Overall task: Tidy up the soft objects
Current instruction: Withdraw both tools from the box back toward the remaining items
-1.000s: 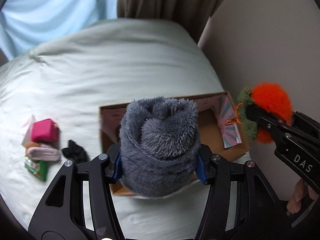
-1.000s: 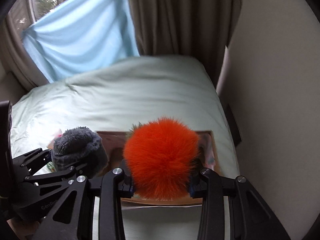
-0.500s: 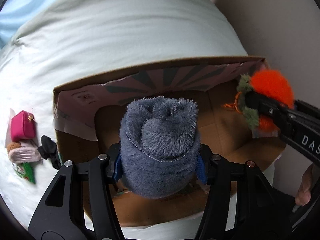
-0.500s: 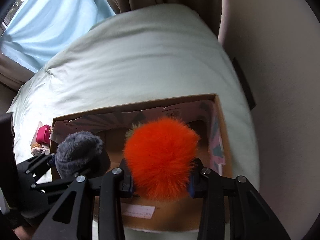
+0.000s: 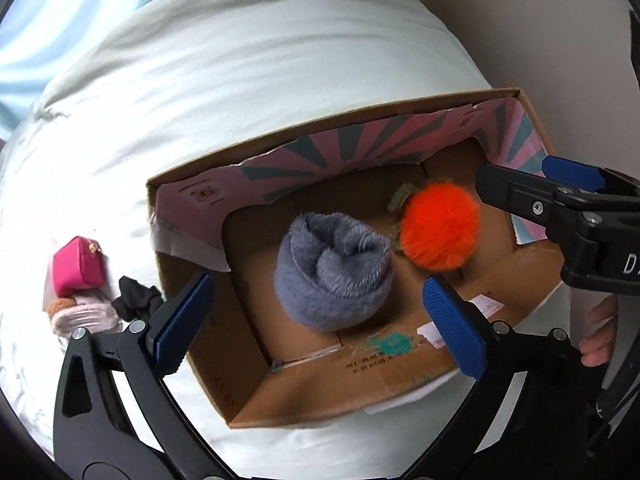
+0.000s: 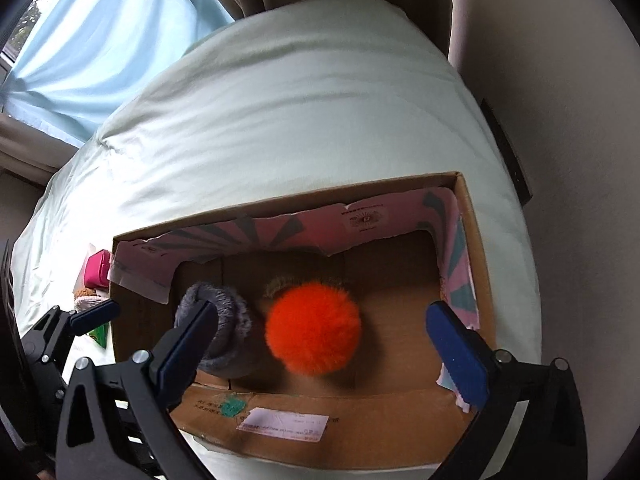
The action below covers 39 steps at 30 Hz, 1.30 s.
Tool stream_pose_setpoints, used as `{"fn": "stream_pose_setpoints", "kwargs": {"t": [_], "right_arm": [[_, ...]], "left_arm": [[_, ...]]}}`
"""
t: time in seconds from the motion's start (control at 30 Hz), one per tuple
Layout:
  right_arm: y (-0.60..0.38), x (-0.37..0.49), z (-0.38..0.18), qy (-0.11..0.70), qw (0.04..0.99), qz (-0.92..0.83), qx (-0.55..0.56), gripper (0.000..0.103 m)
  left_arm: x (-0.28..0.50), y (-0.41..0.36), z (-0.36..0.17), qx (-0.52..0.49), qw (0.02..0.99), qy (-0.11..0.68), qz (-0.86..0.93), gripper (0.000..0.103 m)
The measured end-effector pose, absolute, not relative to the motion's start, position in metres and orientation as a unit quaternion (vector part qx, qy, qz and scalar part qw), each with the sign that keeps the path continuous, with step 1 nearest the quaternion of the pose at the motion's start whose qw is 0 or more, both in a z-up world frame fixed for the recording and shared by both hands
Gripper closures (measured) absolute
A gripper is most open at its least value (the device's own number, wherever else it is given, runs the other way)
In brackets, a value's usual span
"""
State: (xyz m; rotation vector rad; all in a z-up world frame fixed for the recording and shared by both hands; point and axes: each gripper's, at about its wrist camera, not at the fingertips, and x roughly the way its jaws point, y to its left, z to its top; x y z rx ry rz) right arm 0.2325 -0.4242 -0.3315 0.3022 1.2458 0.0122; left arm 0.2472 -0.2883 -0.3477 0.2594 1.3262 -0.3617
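A grey fuzzy roll (image 5: 332, 272) and an orange pompom (image 5: 438, 226) with a green tuft lie side by side on the floor of an open cardboard box (image 5: 340, 120) on the bed. My left gripper (image 5: 318, 300) hangs over the grey roll with its jaws opening. Its blue pads (image 5: 182, 322) stand wide and touch nothing. My right gripper (image 6: 320, 320) hovers over the orange pompom (image 6: 314, 328), jaws opening too, pads clear of the fur. The grey roll (image 6: 224, 320) sits partly behind its left finger. The box rim (image 6: 280, 200) surrounds both.
Left of the box on the pale sheet (image 5: 240, 60) lie a pink pouch (image 5: 78, 266), a black scrunchie (image 5: 134, 298) and a pale fuzzy item (image 5: 84, 316). A wall (image 6: 560, 80) runs close along the bed's right side. A hand (image 5: 598, 332) holds the right gripper.
Both grippers sank toward the box and opened. The grey roll and the orange pompom left the pads and now rest on the box floor.
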Motion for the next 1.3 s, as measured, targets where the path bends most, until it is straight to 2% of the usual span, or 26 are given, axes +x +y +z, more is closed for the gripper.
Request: {"fn": "stream_pose_setpoints", "kwargs": {"t": [0.37,0.67,1.0,1.3], "right_arm": [[-0.418,0.200,-0.269,0.547,0.827,-0.012,0.127,0.000],[-0.386,0.156,-0.181,0.487,0.871,-0.022,0.067,0.000],[-0.321,0.098,-0.097,0.426,0.903,-0.018,0.052,0.000],[-0.234,0.066,-0.068,0.398,0.916,0.016,0.054,0.000]], "left_arm": [[0.225,-0.279,-0.290,0.101,0.796,0.573,-0.167,0.000],[0.183,-0.242,-0.210,0.073,0.833,0.521,-0.171,0.000],[0.128,-0.162,-0.115,0.052,0.885,0.436,-0.156,0.000],[0.091,-0.054,-0.072,0.038,0.907,0.403,-0.119,0.000]]}}
